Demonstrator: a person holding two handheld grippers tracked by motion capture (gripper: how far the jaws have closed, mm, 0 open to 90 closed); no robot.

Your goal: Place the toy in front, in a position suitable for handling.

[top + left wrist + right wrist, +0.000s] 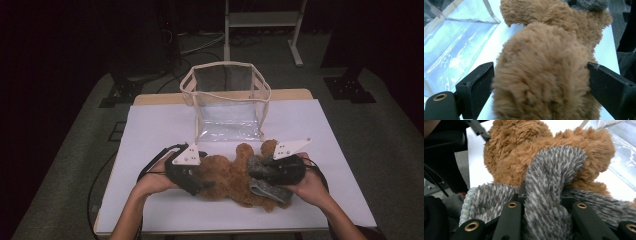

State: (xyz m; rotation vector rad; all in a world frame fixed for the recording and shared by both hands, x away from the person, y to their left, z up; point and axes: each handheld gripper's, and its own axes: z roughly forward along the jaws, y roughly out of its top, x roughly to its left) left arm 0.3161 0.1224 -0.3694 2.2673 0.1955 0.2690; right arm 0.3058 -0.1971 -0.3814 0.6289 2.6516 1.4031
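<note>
Table: white top (150,125) with a pale wooden edge showing along the far side
Floor: grey carpet (65,165) all round, falling off into shadow at the left
Far end: a white metal frame (262,20) on legs, a crossbar low between them
Stands: black bases (350,89) on the floor to either side of the table's far corners
Cables: dark leads (192,42) trailing across the carpet behind
Light: bright on the tabletop, the room beyond almost black

My left gripper (192,176) and right gripper (272,170) are black, each topped with a pale three-cornered plate dotted with small holes, trailing black cables. Brass-ringed holes mark the jaw arms. My forearms are bare.
</note>
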